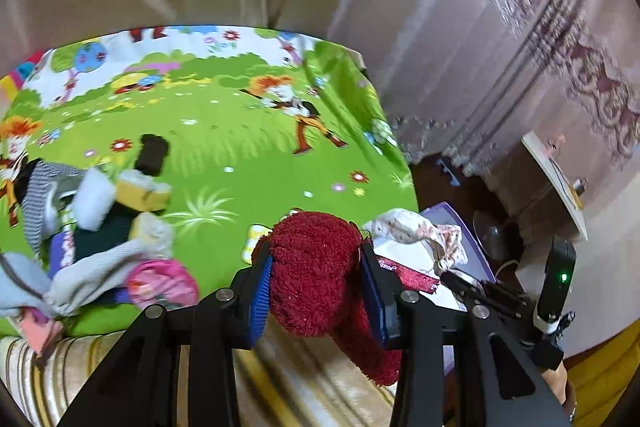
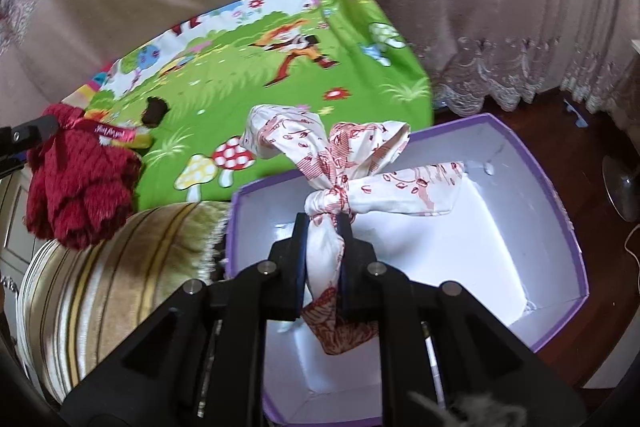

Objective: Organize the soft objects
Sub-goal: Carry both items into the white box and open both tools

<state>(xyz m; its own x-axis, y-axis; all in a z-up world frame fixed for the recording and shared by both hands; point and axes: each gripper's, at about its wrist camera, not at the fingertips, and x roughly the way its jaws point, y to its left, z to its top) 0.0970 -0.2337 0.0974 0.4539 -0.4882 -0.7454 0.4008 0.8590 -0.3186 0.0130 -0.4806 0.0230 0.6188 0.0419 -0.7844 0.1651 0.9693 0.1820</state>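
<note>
While clamped — knotted scarf (image 2: 352, 167) between right jaws

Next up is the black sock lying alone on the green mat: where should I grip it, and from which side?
Take the black sock at its upper end, coming straight down from above. It lies flat and lengthwise on the mat, that end standing clear, while its lower end runs into the pile.

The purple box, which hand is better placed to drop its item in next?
Probably right: its gripper holds the knotted scarf over the purple box; the left gripper holds the red sock beside it.
</note>
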